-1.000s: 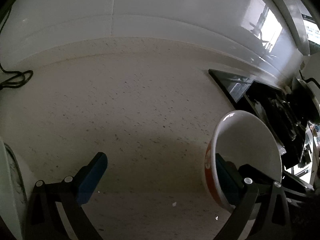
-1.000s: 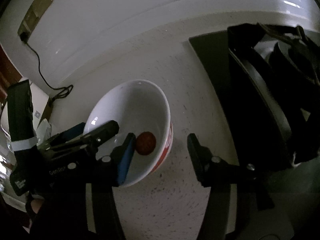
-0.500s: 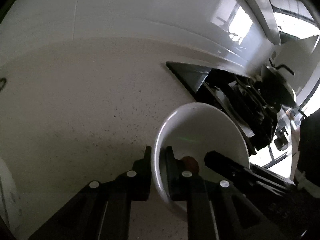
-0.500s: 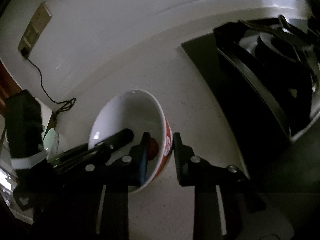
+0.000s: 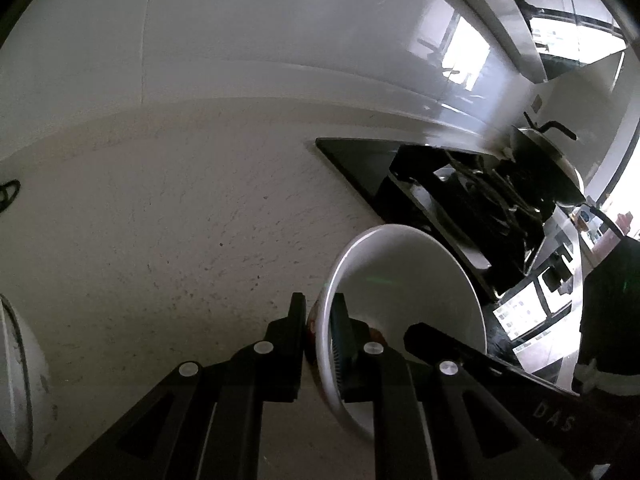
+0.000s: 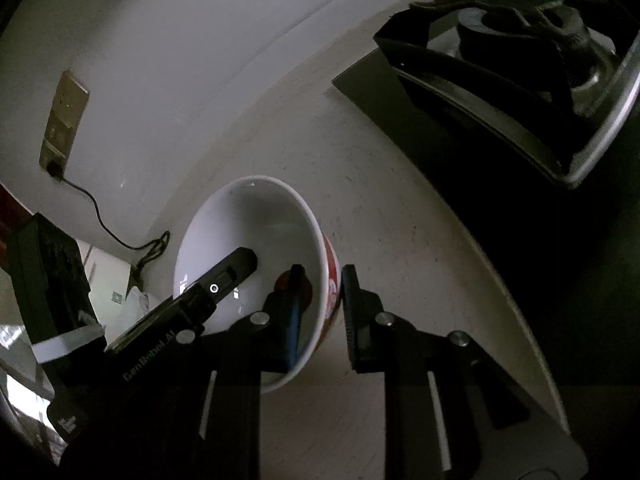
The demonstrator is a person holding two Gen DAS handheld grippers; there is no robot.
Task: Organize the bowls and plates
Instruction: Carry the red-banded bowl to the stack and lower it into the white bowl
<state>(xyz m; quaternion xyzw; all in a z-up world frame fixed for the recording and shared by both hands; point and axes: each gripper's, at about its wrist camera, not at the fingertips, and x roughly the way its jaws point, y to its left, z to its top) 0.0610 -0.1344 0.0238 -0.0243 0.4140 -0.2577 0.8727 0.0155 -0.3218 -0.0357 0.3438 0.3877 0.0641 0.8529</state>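
Note:
A white bowl [image 5: 404, 280] with a red pattern outside is held tilted above the speckled counter [image 5: 160, 220]. My left gripper [image 5: 320, 320] is shut on its left rim, one finger inside and one outside. In the right wrist view the same bowl [image 6: 256, 236] shows my right gripper [image 6: 320, 292] astride its right rim, one finger inside and one outside with a small gap to the wall. A small red round thing [image 6: 296, 288] lies inside the bowl. The left gripper's finger [image 6: 232, 268] reaches into the bowl.
A black gas stove [image 5: 460, 200] with pan supports stands to the right, also seen in the right wrist view [image 6: 520, 60]. A pot [image 5: 548, 152] sits behind it. A wall socket [image 6: 64, 120] with a black cable hangs left. A white dish edge [image 5: 16, 380] is at far left.
Both grippers closed on the bowl's rim from wide open. The bowl has since lifted and tilted; the right gripper's outer finger stands a little off the wall.

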